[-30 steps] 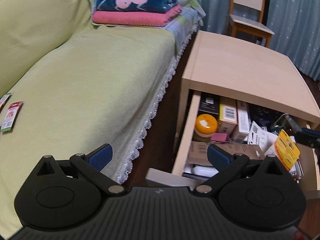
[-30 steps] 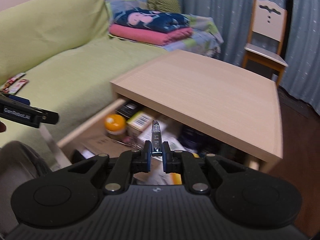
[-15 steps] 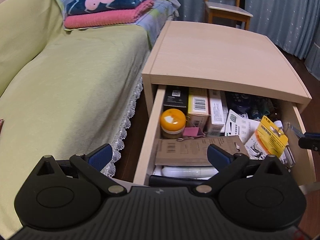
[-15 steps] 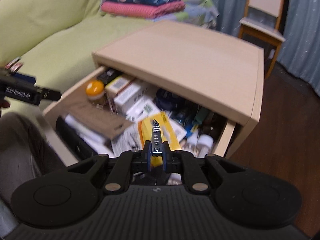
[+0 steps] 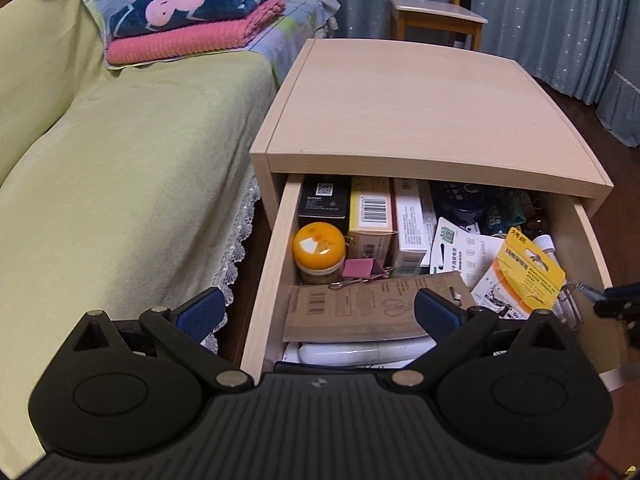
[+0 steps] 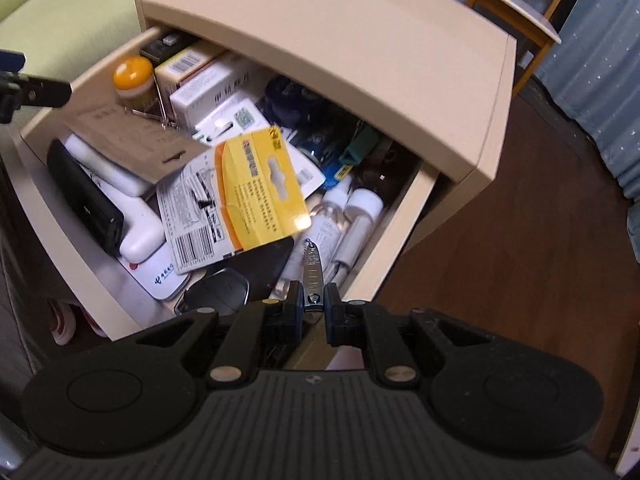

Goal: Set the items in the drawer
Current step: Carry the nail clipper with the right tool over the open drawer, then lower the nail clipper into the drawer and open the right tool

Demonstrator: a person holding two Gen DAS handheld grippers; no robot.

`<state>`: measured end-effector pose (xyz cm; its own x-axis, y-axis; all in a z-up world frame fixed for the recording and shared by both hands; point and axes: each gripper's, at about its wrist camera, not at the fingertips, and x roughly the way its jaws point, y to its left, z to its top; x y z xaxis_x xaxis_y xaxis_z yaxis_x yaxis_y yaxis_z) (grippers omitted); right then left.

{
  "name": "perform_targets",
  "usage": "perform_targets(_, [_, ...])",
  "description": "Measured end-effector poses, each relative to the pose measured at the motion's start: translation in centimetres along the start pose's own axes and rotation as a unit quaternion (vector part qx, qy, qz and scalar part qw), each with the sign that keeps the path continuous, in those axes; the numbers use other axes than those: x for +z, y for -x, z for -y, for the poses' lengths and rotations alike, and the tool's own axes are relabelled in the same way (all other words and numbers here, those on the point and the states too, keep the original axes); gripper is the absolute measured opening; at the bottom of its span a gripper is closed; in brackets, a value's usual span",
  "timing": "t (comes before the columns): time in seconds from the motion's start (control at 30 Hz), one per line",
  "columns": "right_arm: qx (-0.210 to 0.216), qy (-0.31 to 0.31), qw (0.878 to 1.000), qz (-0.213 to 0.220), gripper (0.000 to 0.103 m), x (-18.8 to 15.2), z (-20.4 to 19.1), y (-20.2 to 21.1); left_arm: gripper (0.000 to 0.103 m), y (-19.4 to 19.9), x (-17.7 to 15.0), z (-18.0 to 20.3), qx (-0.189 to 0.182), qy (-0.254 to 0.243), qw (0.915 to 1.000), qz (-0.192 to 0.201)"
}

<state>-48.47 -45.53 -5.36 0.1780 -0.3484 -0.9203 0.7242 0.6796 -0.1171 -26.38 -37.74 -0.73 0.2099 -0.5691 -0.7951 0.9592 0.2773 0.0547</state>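
The pale wood drawer (image 5: 269, 280) of the bedside cabinet (image 5: 420, 112) is pulled out and crammed with boxes, cards and bottles. My right gripper (image 6: 312, 306) is shut on a silver nail clipper (image 6: 313, 270), which points down over the drawer's (image 6: 386, 254) near right corner, above small clear bottles (image 6: 356, 220). From the left wrist view the clipper's tip (image 5: 581, 286) pokes in at the right edge. My left gripper (image 5: 316, 312) stands open and empty above the drawer's front left part.
An orange-lidded jar (image 5: 319, 246), a brown card sleeve (image 5: 360, 308) and a yellow hang card (image 6: 260, 188) lie in the drawer. A green-covered sofa (image 5: 120, 184) borders the cabinet on the left, with folded blankets (image 5: 196, 20). A wooden chair (image 5: 436, 12) and curtains stand behind.
Both grippers have swung toward the drawer. The right one has dropped close over its right corner with the clipper still held. The left one now faces the drawer squarely.
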Motion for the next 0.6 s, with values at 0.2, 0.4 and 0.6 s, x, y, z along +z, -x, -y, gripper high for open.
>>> perform_targets(0.2, [0.015, -0.009, 0.999, -0.047, 0.009, 0.8, -0.7, -1.8, 0.101, -0.2, 0.0, -0.6, -0.009, 0.009, 0.9999, 0.001])
perform_targets(0.4, [0.036, -0.035, 0.997, -0.062, 0.009, 1.0, -0.6, -1.9, 0.101, -0.2, 0.0, -1.2, -0.009, 0.017, 0.9998, 0.002])
perform_targets(0.6, [0.050, -0.041, 0.996, -0.054, 0.010, 1.1, 0.0, -0.9, 0.101, -0.1, -0.1, -1.5, -0.007, 0.023, 0.9997, 0.003])
